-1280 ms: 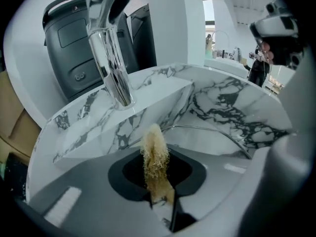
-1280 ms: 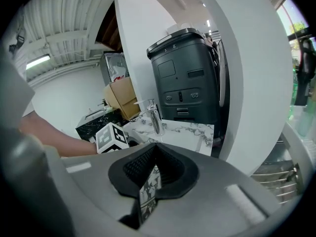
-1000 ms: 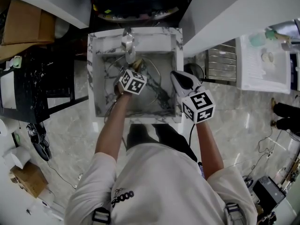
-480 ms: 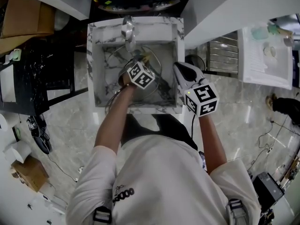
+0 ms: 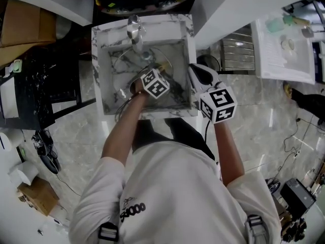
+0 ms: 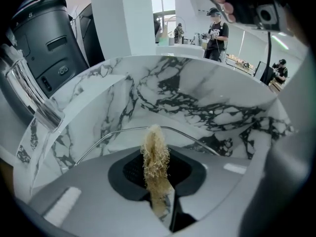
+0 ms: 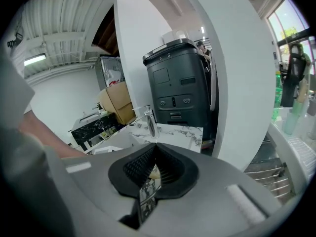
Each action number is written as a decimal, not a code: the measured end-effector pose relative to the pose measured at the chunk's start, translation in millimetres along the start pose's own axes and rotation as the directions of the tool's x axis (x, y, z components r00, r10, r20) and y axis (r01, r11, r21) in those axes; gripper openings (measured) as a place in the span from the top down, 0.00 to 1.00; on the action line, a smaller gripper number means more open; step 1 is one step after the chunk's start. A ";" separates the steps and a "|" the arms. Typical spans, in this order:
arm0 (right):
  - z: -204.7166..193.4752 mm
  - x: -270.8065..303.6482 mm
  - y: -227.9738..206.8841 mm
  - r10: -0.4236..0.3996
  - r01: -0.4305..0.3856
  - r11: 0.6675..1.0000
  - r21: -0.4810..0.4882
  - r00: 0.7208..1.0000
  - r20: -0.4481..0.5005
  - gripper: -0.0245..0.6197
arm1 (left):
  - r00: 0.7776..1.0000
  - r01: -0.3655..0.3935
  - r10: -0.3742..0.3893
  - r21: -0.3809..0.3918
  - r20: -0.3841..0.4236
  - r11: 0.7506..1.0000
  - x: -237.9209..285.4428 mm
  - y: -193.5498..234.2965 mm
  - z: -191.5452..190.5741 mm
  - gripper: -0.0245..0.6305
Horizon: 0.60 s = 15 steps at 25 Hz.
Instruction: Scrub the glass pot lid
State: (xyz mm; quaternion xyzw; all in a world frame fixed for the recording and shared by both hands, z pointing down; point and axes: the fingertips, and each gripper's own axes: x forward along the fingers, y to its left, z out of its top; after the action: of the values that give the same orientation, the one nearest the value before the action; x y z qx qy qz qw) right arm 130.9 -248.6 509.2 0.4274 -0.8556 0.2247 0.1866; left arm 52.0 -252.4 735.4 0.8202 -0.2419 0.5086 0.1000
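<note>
Marble-veined and white, the sink [image 5: 100, 44] is holding the glass pot lid [image 6: 119, 132] inside its basin, below the faucet [image 5: 134, 29]. The left gripper [image 6: 157, 191] is reaching in, clamping tight on a straw-coloured scrubber [image 6: 155, 157] that is poking up in front of the lid's rim. The right gripper [image 7: 150, 174] is at the sink's right side, pinching the lid's thin edge.

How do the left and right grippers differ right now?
The left gripper is shut on a tan fibrous scrubber; the right gripper is shut on a thin glassy edge, apparently the glass lid. The left gripper reaches down inside the sink; the right gripper sits at its right rim. Both have jaws closed.
</note>
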 end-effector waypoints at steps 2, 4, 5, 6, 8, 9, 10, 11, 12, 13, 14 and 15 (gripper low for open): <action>-0.6 -3.4 1.3 -0.009 0.009 1.000 0.000 1.000 0.003 0.95 | 1.000 0.021 -0.021 0.023 0.004 1.000 -1.2 -7.3 1.2 0.87; -1.8 -6.0 3.0 -0.016 0.016 1.000 0.000 1.000 0.004 0.95 | 0.999 0.046 -0.046 0.048 0.011 0.998 -2.5 -15.8 2.8 0.87; -2.5 -6.9 4.3 -0.019 0.019 1.000 0.000 1.000 0.004 0.95 | 0.998 0.057 -0.058 0.056 0.013 0.997 -3.2 -20.2 3.1 0.87; -3.1 -7.5 5.9 -0.020 0.020 1.000 0.002 1.000 0.003 0.95 | 0.998 0.066 -0.067 0.064 0.014 0.996 -4.1 -24.3 2.7 0.87; -4.6 -8.1 10.2 -0.022 0.021 1.000 0.007 1.000 0.001 0.95 | 0.997 0.081 -0.082 0.080 0.013 0.993 -6.4 -31.7 0.5 0.87; -5.4 -8.2 12.7 -0.021 0.021 1.000 0.009 1.000 0.000 0.95 | 0.996 0.089 -0.090 0.088 0.013 0.992 -7.7 -35.0 -0.8 0.87; -5.9 -8.1 15.0 -0.021 0.021 1.000 0.009 1.000 -0.001 0.95 | 0.995 0.097 -0.098 0.093 0.013 0.991 -8.9 -37.9 -1.9 0.87; -6.3 -7.9 17.1 -0.021 0.021 1.000 0.009 1.000 -0.001 0.95 | 0.994 0.105 -0.106 0.095 0.015 0.990 -10.3 -40.6 -2.8 0.87; -6.6 -7.7 19.1 -0.022 0.022 1.000 0.008 1.000 0.000 0.95 | 0.993 0.113 -0.115 0.097 0.018 0.989 -11.6 -43.2 -3.9 0.87; -6.8 -7.5 21.3 -0.022 0.022 1.000 0.007 1.000 0.000 0.95 | 0.992 0.122 -0.125 0.099 0.019 0.988 -13.2 -46.0 -5.4 0.87; -7.2 -7.3 23.7 -0.023 0.023 1.000 0.007 1.000 0.000 0.95 | 0.991 0.132 -0.135 0.102 0.020 0.986 -14.8 -49.0 -7.3 0.87; -7.7 -7.1 26.2 -0.023 0.023 1.000 0.006 1.000 0.000 0.95 | 0.989 0.142 -0.145 0.107 0.021 0.984 -16.5 -52.1 -9.6 0.87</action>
State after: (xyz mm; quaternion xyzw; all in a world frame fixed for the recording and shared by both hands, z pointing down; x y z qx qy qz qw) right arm 114.5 -225.8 506.0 0.4377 -0.8500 0.2252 0.1875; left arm 64.4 -198.6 729.6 0.8468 -0.1564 0.5004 0.0896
